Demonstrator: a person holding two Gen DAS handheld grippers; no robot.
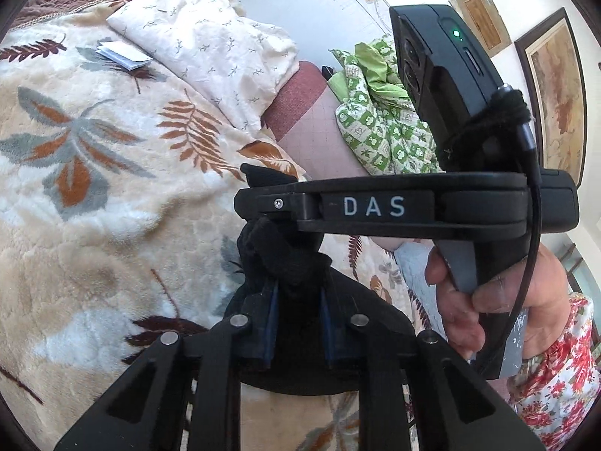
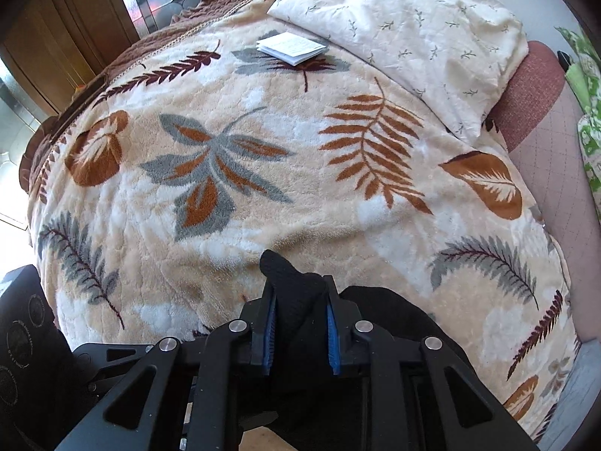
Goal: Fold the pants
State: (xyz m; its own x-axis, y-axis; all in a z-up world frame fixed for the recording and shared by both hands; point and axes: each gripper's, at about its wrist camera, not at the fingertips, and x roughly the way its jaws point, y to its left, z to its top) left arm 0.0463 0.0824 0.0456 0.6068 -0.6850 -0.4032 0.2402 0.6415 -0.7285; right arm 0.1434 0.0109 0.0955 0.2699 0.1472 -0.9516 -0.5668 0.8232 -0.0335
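Note:
The black pants (image 1: 289,259) are bunched between the fingers of my left gripper (image 1: 298,293), which is shut on the cloth above the bed. My right gripper (image 1: 263,203) crosses the left wrist view just above it, held in a hand, with black cloth at its tip. In the right wrist view my right gripper (image 2: 300,300) is shut on a fold of the black pants (image 2: 296,285), which hang down below the fingers. The rest of the pants is hidden under the grippers.
A beige leaf-patterned blanket (image 2: 263,188) covers the bed. A white pillow (image 2: 413,37) and a small white booklet (image 2: 289,47) lie at the far side. A green patterned cloth (image 1: 379,112) lies beyond the pillow. A black box (image 2: 22,338) stands at the left.

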